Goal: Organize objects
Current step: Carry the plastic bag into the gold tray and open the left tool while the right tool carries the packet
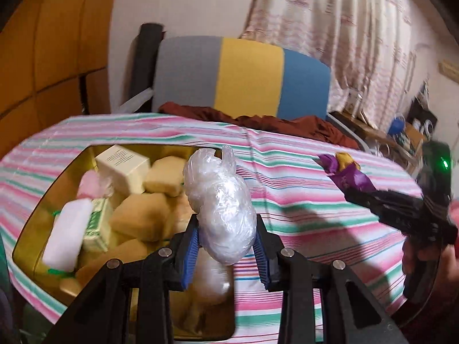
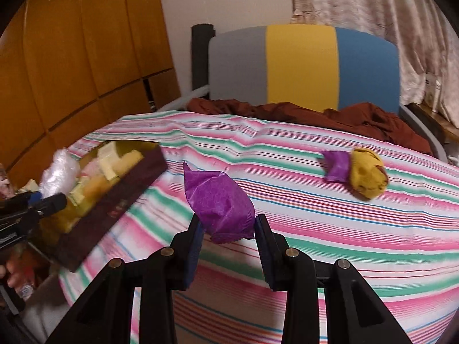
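My left gripper is shut on a clear plastic-wrapped white bundle and holds it above the right end of an open tin box with a gold inside. The box holds several soap-like bars and small cartons. My right gripper is shut on a purple wrapped packet above the striped cloth. In the left wrist view that gripper shows at the right with the packet. The left gripper and the box show at the left of the right wrist view.
A yellow lump in a torn purple wrapper lies on the pink, green and white striped cloth at the right. A crumpled brown cloth and a grey, yellow and blue chair back are behind. A wooden cupboard stands at the left.
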